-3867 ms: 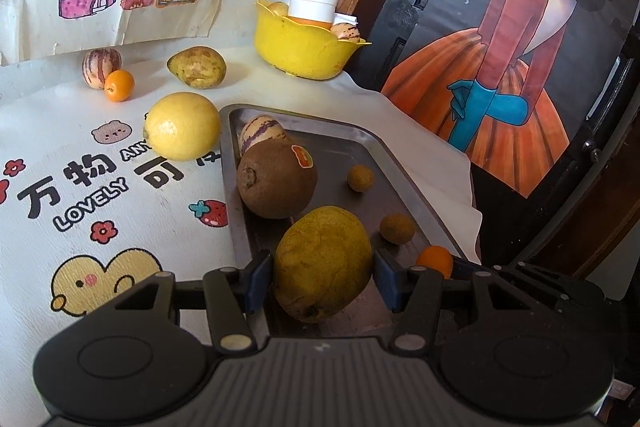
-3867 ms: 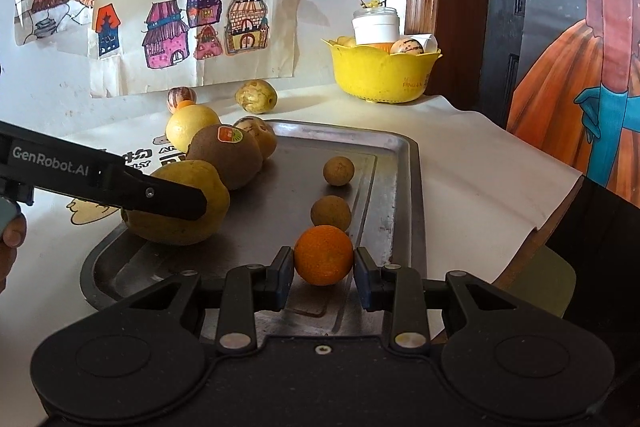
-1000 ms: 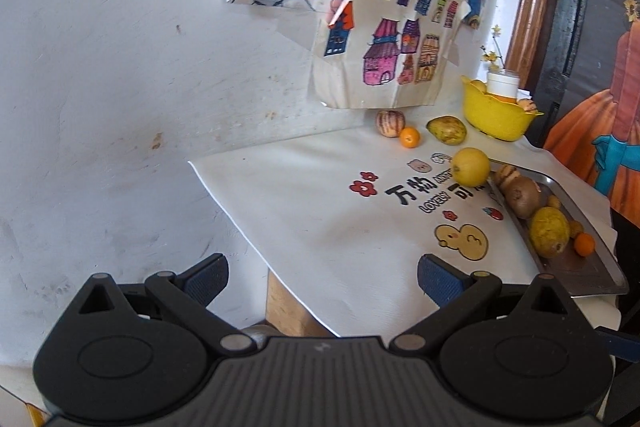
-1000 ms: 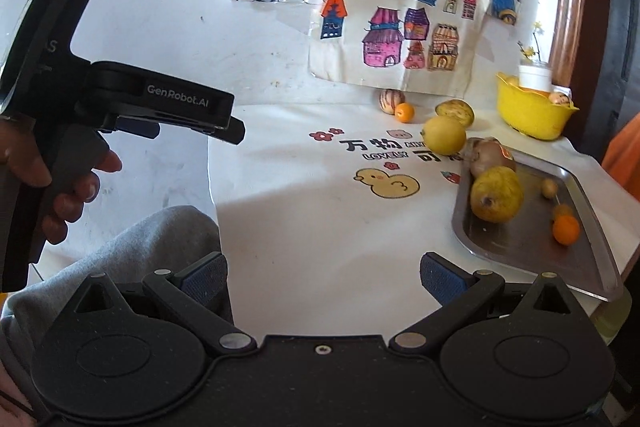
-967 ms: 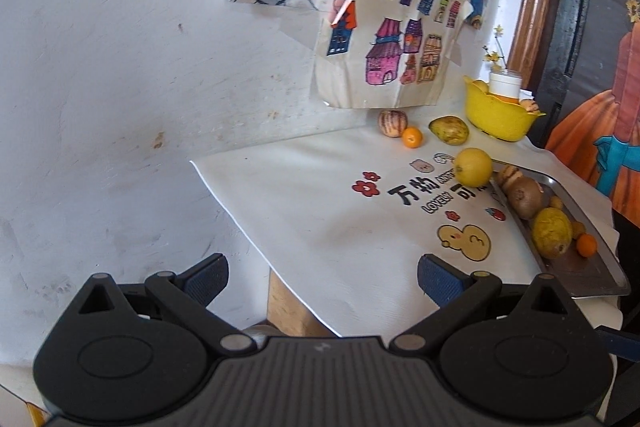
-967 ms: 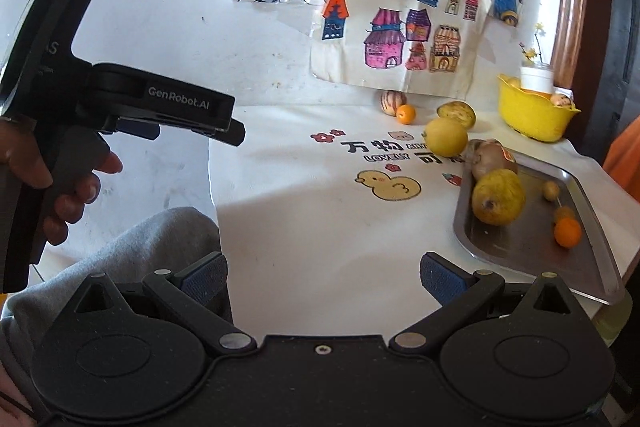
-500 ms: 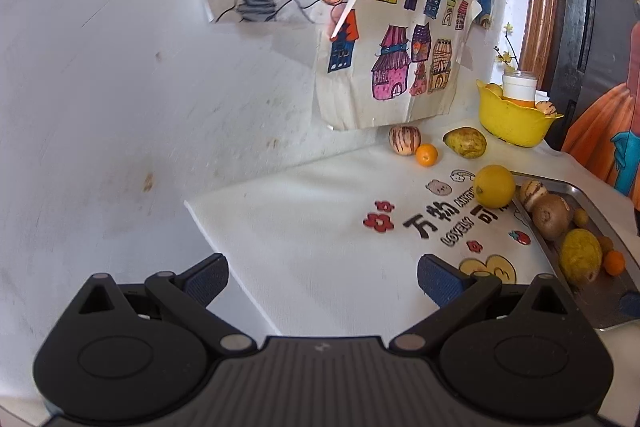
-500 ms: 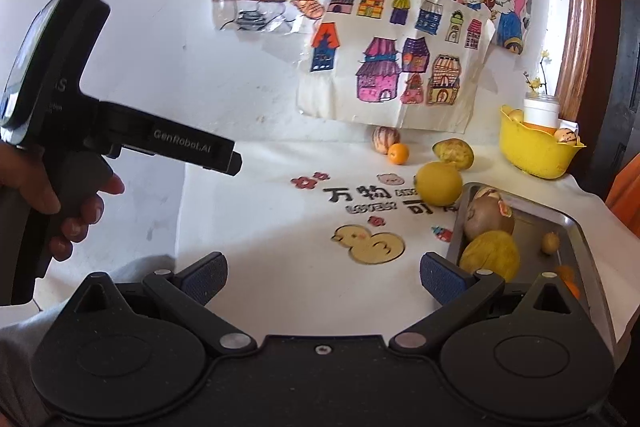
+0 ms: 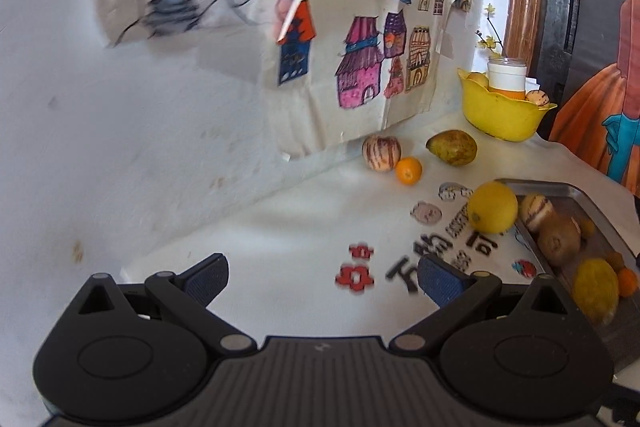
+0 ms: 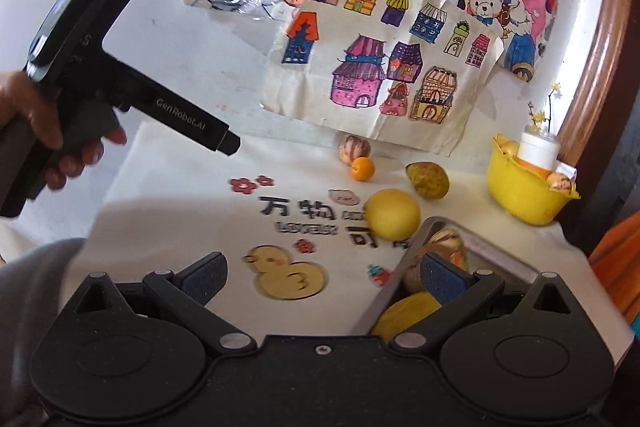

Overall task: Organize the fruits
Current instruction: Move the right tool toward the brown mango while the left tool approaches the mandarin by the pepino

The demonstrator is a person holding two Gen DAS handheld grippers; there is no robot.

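Children's drawings (image 10: 384, 67) are hanging on the white wall behind the surface (image 9: 280, 227), which is wearing a printed cloth with a duck (image 10: 286, 273) on it.

Both my grippers are empty and hovering back from the fruit. My left fingers (image 9: 320, 277) are spread wide over the bare near corner of the cloth, pinching nothing. My right fingers (image 10: 320, 277) are spread just as wide, poised above the duck and the near corner of the tray (image 10: 390, 289). In the right view my left hand (image 10: 44, 135) is gripping its tool's handle up and to the left, level, its nose pointing toward the wall.

Some fruit is already lying in the tray (image 9: 560, 189): a striped melon (image 9: 536, 213), a kiwi (image 9: 560, 243), a mango (image 9: 596, 289) and a small orange (image 9: 627, 282). Outside it, a lemon (image 9: 493, 207) is sitting just beside the tray's far corner, and farther back a second striped melon (image 9: 381, 153) is touching a tangerine (image 9: 409, 170), with a pear (image 9: 454, 147) near the yellow bowl (image 9: 500, 111).

I am judging myself between picks, choosing the next fruit. The lemon is nearest; reaching it calls for moving forward and right, lowering the spread fingers around its widest part, and closing gently so it is not rolling away.
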